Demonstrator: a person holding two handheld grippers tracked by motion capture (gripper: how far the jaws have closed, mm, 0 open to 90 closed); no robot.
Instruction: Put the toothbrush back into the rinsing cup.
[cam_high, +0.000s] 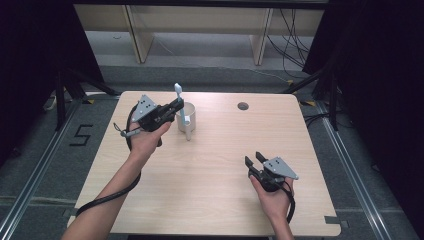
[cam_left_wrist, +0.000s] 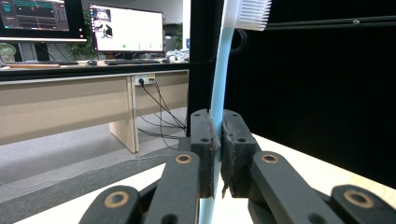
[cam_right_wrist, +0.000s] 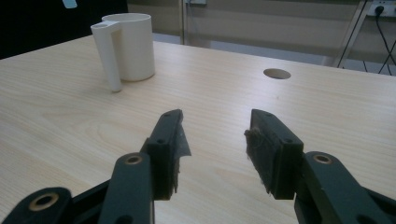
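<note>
Pinching one toothbrush (cam_left_wrist: 218, 93) upright just above the single cup (cam_high: 187, 119), the left gripper (cam_high: 176, 106) clamps its handle; the left gripper view reveals the bristles. The right gripper (cam_right_wrist: 215, 135), spread and empty, sits well apart from the cup.

The left gripper (cam_high: 176, 106) is raised, its jaws clamped tight on a toothbrush (cam_left_wrist: 219, 93) whose handle runs upright between the pads (cam_left_wrist: 205, 135), bristles above them. The left forearm (cam_high: 112, 192) reaches in from below. The right gripper (cam_high: 253, 161) sits low on the right hand (cam_high: 272, 197), its jaws parted, nothing between the pads (cam_right_wrist: 170, 149).
</note>
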